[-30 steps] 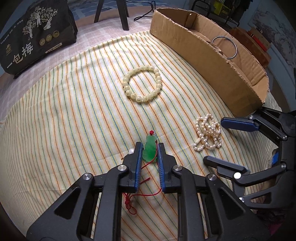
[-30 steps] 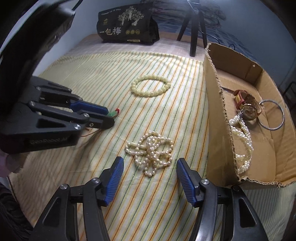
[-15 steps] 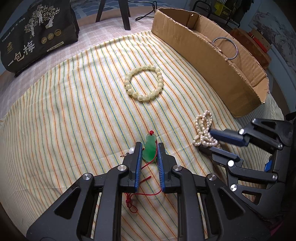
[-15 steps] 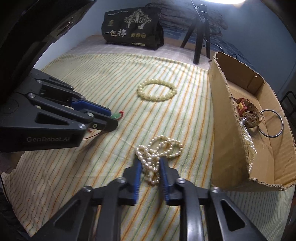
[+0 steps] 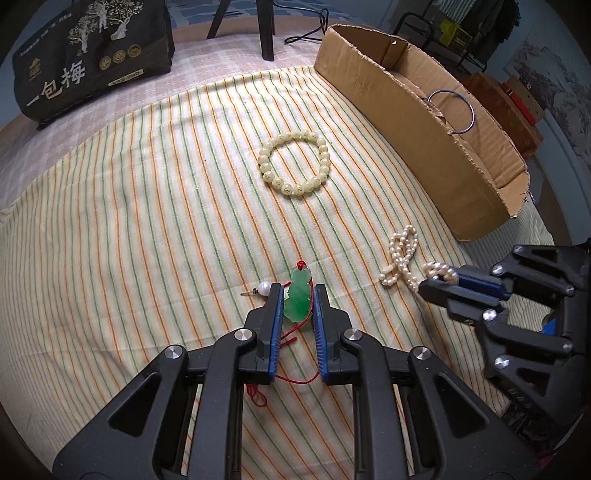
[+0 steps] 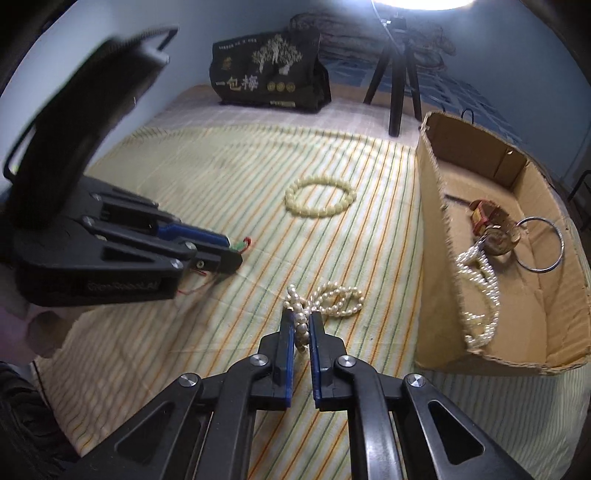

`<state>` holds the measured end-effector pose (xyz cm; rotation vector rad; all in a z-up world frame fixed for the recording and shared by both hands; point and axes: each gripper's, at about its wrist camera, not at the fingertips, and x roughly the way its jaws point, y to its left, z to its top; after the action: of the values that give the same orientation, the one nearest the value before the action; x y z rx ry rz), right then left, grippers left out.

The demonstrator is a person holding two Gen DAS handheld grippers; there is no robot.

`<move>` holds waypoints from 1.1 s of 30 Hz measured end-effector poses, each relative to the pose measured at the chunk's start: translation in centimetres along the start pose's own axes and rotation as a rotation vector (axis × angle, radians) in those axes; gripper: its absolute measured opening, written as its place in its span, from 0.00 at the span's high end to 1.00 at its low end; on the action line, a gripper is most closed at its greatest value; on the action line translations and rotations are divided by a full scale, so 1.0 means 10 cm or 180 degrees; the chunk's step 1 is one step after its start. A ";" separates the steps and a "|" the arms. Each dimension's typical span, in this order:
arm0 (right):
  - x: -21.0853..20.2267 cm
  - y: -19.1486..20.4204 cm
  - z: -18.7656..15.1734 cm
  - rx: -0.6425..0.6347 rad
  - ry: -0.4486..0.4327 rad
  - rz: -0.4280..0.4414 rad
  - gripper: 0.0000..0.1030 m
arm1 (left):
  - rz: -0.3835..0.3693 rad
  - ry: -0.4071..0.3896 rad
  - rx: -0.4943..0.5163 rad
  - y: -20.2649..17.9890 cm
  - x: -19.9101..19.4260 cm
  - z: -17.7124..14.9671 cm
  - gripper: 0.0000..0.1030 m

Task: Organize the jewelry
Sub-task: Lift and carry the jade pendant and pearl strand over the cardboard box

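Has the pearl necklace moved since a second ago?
Yes. The right gripper has shut on the pearl necklace and is dragging its strand out of the heap toward the camera, away from the fixed beaded bracelet.

Striped cloth w/ green and orange lines on cream ground (image 5: 147, 206) covers the surface; pale checked sheet (image 5: 229, 62) shows beyond its far edge. Black bag w/ white tree print and Chinese characters (image 5: 88, 55) stands at the far left on that sheet. Black tripod legs (image 5: 264, 26) stand to the right of the bag, black cable (image 5: 314, 27) just beside them.
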<state>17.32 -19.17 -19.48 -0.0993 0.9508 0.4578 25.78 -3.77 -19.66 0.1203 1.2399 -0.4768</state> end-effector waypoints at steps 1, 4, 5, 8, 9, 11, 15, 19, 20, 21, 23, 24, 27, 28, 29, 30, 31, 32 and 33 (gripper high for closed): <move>-0.03 -0.01 0.00 0.0004 -0.0019 0.0006 0.95 | 0.0004 -0.0006 -0.0006 -0.01 -0.02 0.00 0.86; -0.15 -0.03 0.02 0.0027 -0.0081 0.0045 0.95 | 0.0041 -0.0069 -0.0033 -0.05 -0.13 0.00 0.86; -0.20 -0.05 0.03 0.0038 -0.0110 0.0052 0.95 | 0.0047 -0.0088 -0.0047 -0.05 -0.17 0.00 0.86; -0.33 -0.09 0.04 0.0070 -0.0178 0.0078 0.95 | 0.0069 -0.0161 -0.0105 -0.06 -0.30 0.00 0.86; -0.36 -0.11 0.05 0.0079 -0.0194 0.0082 0.95 | 0.0078 -0.0188 -0.0125 -0.07 -0.35 0.00 0.86; -0.46 -0.14 0.04 0.0091 -0.0237 0.0085 0.95 | 0.0100 -0.0228 -0.0151 -0.07 -0.44 -0.02 0.86; -0.59 -0.19 0.06 0.0102 -0.0310 0.0084 0.95 | 0.0142 -0.0331 -0.0184 -0.10 -0.64 -0.04 0.86; -0.75 -0.20 0.06 0.0097 -0.0391 0.0083 0.95 | 0.0161 -0.0439 -0.0204 -0.15 -0.81 -0.04 0.86; -0.80 -0.20 0.06 0.0099 -0.0414 0.0085 0.95 | 0.0164 -0.0460 -0.0209 -0.16 -0.84 -0.03 0.86; -0.83 -0.21 0.06 0.0102 -0.0428 0.0090 0.95 | 0.0164 -0.0490 -0.0214 -0.18 -0.89 -0.03 0.86; -0.95 -0.22 0.07 0.0112 -0.0480 0.0115 0.95 | 0.0160 -0.0545 -0.0223 -0.22 -0.98 -0.03 0.86; -0.99 -0.22 0.07 0.0107 -0.0505 0.0118 0.95 | 0.0159 -0.0572 -0.0225 -0.23 -1.02 -0.02 0.86; -1.13 -0.24 0.08 0.0099 -0.0593 0.0111 0.95 | 0.0150 -0.0643 -0.0233 -0.28 -1.13 -0.01 0.86; -1.18 -0.25 0.08 0.0103 -0.0626 0.0112 0.95 | 0.0153 -0.0672 -0.0230 -0.31 -1.17 -0.01 0.86; -1.24 -0.26 0.08 0.0112 -0.0663 0.0105 0.95 | 0.0154 -0.0700 -0.0229 -0.33 -1.21 -0.01 0.86; -1.28 -0.27 0.08 0.0121 -0.0689 0.0100 0.95 | 0.0148 -0.0720 -0.0224 -0.37 -1.25 -0.01 0.86; -1.31 -0.29 0.08 0.0126 -0.0703 0.0099 0.95 | 0.0144 -0.0727 -0.0219 -0.40 -1.27 -0.02 0.86; -1.36 -0.31 0.08 0.0134 -0.0722 0.0101 0.95 | 0.0138 -0.0738 -0.0209 -0.43 -1.30 -0.03 0.86; -1.40 -0.32 0.07 0.0143 -0.0737 0.0101 0.95 | 0.0134 -0.0745 -0.0195 -0.47 -1.32 -0.03 0.86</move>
<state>12.35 -26.55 -8.21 0.0097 0.7354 0.4662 20.40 -4.18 -6.74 0.0370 1.0196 -0.4036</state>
